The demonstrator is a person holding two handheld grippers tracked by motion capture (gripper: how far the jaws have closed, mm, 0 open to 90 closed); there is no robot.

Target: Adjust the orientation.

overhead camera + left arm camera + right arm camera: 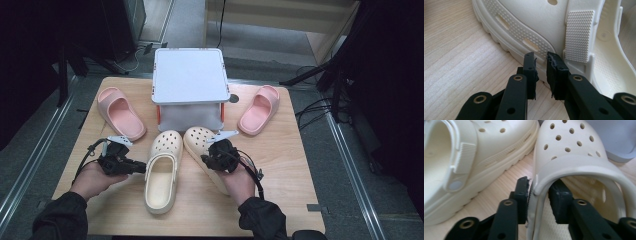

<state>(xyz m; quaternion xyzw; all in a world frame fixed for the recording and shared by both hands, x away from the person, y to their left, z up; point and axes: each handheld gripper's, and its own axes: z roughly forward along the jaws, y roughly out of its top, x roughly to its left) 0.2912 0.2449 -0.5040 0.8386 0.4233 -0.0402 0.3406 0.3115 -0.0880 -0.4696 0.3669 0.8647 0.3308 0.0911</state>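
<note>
Two cream clogs lie side by side on the wooden table (285,165). My left gripper (141,167) points at the outer side of the left clog (162,172). In the left gripper view its jaws (541,58) stand a little apart just short of the left clog's (529,20) ribbed sole edge, with nothing between them. My right gripper (210,158) sits over the right clog (197,140). In the right gripper view this gripper (540,185) straddles the right clog's (571,147) side wall where the strap joins; one pad lies against the outside, the inner pad stands off it.
A pale lidded box (189,80) stands at the back centre, close behind the clogs' toes. A pink slide (120,112) lies at the back left and another pink slide (259,109) at the back right. The left clog (486,152) lies close beside my right gripper.
</note>
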